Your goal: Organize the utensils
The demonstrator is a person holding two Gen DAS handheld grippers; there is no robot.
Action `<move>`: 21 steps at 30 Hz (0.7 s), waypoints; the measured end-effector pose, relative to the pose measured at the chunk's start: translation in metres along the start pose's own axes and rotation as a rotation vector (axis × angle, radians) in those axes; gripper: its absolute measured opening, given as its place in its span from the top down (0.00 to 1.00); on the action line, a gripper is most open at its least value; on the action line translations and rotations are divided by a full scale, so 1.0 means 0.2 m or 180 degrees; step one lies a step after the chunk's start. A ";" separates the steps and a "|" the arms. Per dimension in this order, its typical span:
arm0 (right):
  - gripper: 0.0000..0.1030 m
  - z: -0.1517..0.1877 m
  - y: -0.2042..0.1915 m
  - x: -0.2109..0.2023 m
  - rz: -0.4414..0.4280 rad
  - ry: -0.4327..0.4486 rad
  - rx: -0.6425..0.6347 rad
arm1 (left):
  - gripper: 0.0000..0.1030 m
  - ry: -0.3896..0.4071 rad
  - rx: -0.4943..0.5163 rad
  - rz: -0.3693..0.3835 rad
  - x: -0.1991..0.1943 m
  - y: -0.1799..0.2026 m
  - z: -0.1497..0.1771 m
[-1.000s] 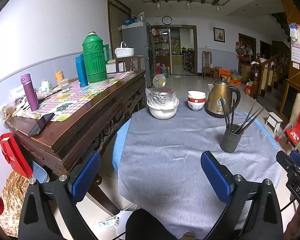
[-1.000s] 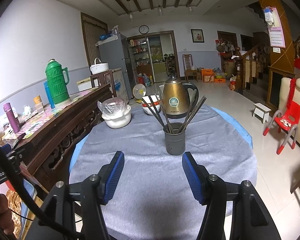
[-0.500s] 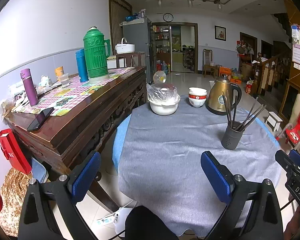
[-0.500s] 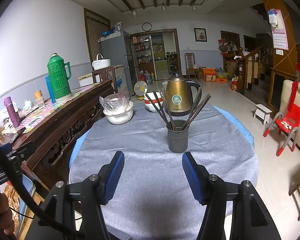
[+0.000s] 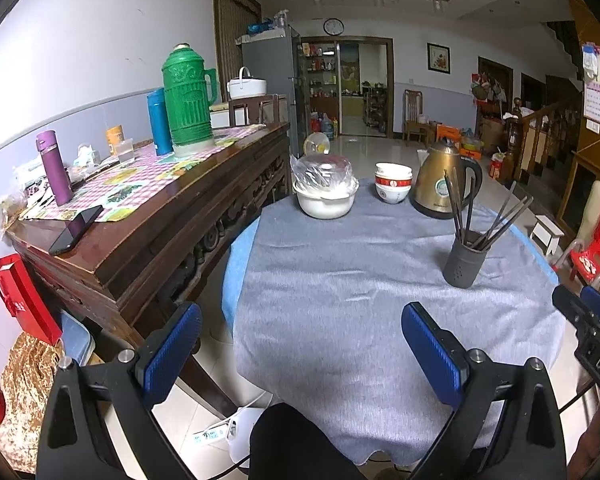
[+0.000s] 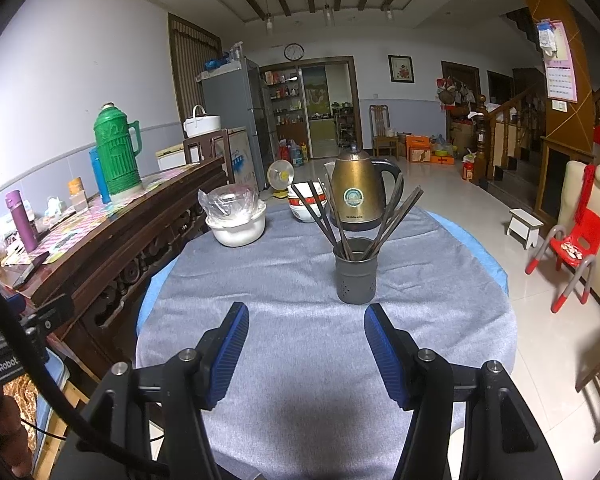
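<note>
a: where are the utensils?
b: dark chopsticks [image 6: 396, 216] stand fanned in a grey holder [image 6: 356, 270] on the grey tablecloth [image 6: 284, 288], in front of the gold kettle [image 6: 354, 196].
a: the tools?
b: right gripper [image 6: 306, 344] spread wide, empty, near the holder. left gripper [image 5: 302, 344] likewise wide, grasping nothing.

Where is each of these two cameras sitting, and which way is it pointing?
Left wrist: on the open left gripper, facing across the grey-clothed table; right gripper's body at the right edge.
Right wrist: on the open right gripper, aimed at the chopstick holder; cable and hand at left.
Shared: holder, gold kettle, covered white bowl.
</note>
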State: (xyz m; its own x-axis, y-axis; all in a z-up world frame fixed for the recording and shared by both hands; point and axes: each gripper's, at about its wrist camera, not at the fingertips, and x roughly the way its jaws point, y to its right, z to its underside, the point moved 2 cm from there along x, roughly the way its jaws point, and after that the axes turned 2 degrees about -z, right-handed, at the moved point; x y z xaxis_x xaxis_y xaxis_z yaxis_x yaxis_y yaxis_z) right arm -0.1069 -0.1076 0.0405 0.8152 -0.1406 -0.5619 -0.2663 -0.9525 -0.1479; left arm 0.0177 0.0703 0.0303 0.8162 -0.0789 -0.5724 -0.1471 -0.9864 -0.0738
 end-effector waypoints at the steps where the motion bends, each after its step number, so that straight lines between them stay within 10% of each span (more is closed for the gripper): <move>1: 0.38 0.00 0.01 0.01 0.0012 -0.0006 0.0001 | 0.03 -0.0016 0.0010 0.0002 0.01 0.01 0.00; 21: 0.38 0.03 0.23 0.27 0.0246 -0.0338 0.0261 | 0.03 -0.0384 0.0271 0.0119 0.30 0.24 0.03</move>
State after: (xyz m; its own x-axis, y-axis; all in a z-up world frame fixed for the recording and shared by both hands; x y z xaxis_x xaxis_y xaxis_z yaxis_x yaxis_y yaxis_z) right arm -0.0775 -0.1582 -0.0011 0.7327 -0.1793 -0.6565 -0.3708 -0.9141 -0.1642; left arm 0.0560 0.0188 -0.0121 0.7368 -0.0924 -0.6697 -0.2273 -0.9668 -0.1166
